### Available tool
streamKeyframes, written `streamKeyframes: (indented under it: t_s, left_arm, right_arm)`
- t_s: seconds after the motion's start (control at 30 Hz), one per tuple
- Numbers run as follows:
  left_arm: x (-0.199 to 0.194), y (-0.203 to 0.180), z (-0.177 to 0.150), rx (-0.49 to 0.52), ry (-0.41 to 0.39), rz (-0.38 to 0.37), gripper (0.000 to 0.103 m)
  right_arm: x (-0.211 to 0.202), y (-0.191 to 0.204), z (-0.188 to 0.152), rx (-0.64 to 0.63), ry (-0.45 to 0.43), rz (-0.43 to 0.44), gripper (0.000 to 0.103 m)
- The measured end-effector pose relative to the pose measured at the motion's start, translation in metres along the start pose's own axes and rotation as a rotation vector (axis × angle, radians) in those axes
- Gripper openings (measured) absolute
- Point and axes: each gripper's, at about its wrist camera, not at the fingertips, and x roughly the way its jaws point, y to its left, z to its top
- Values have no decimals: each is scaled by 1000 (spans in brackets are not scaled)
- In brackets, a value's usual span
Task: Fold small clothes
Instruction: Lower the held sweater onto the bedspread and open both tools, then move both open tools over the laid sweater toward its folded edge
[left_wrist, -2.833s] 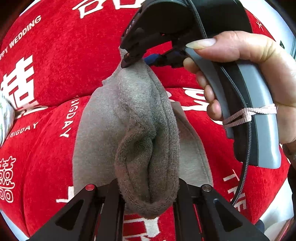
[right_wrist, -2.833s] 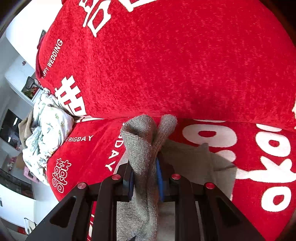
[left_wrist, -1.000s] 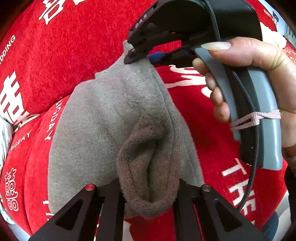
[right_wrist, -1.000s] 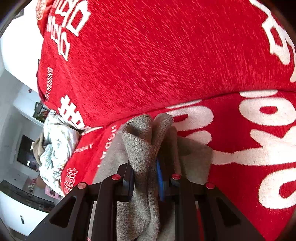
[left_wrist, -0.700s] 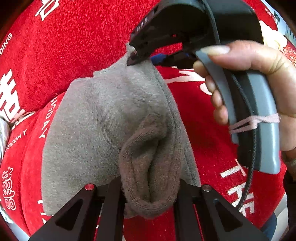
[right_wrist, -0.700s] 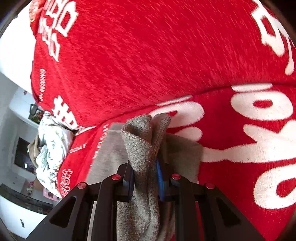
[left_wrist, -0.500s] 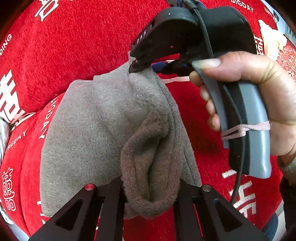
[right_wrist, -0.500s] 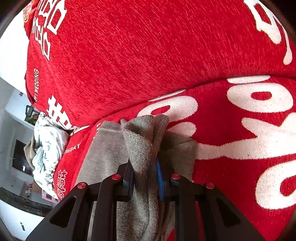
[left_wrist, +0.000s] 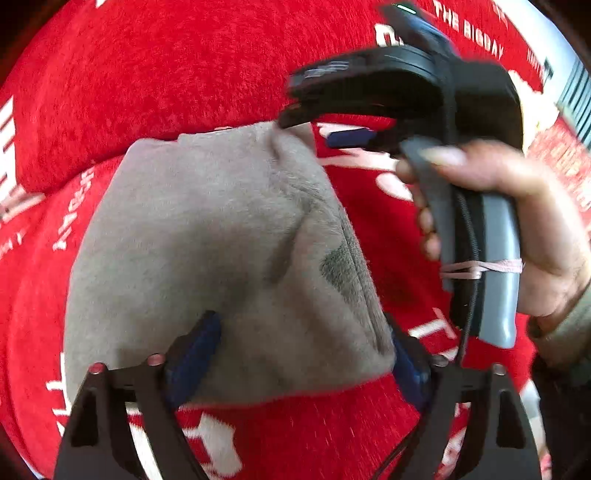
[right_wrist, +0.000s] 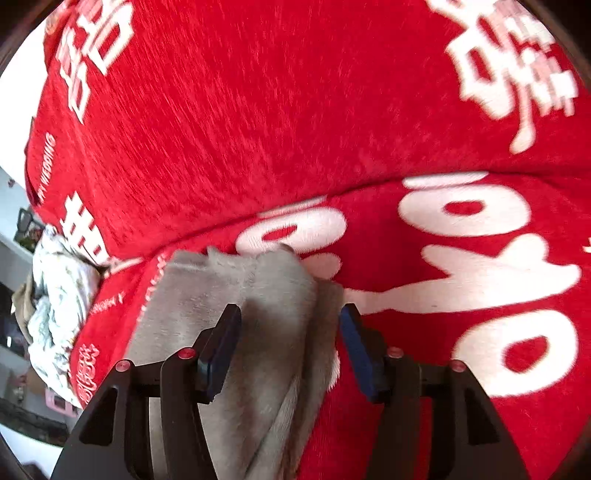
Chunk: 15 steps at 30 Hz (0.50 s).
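A small grey garment (left_wrist: 207, 240) lies folded on the red sofa cover (left_wrist: 376, 236), its far edge at the foot of the backrest. My left gripper (left_wrist: 301, 360) is opening; its blue pads stand wide at either side of the garment's near edge without pressing it. My right gripper (left_wrist: 317, 129), held by a hand (left_wrist: 546, 221), hovers at the garment's far right corner. In the right wrist view the right gripper (right_wrist: 288, 332) is also opening. The garment (right_wrist: 273, 295) lies slack between its blue pads, which do not squeeze it.
The red cover (right_wrist: 258, 110) with white lettering runs up the sofa backrest behind the garment. A crumpled white patterned cloth (right_wrist: 55, 295) lies at the seat's left end. Bare red seat stretches to the garment's right.
Both grippers, which pinched bunched grey fabric, have spread their jaws and let go. The garment has dropped and now lies flat on the seat.
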Motion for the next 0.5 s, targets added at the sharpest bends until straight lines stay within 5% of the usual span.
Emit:
streamKeyframes:
  t_s: [0.13,0.23,0.3,0.37,0.47,0.5]
  left_arm:
    - [-33,20,1,-35,-42,-171,86]
    - [-50,41,11,-86,-111,-162,86]
    - [-50,63,17,-161,-124,-136,86]
    - [-37,80,19,-208,-88,-30,86]
    - [-12,101,16,-202,-29,130,86]
    - [-3,108,14,-205,-1,131,87]
  right_arm:
    - [-35,21,-7,-75,-52,68,66]
    - [-42,43,-20,-131,-24,195,72]
    - [-35,49,-30,-141,23,254,74]
    - [-23,47,-38,-128,61,235,74]
    - [-4,29,-51,-101,89,78,73]
    - [-3,22,-55,-95,78,21,73]
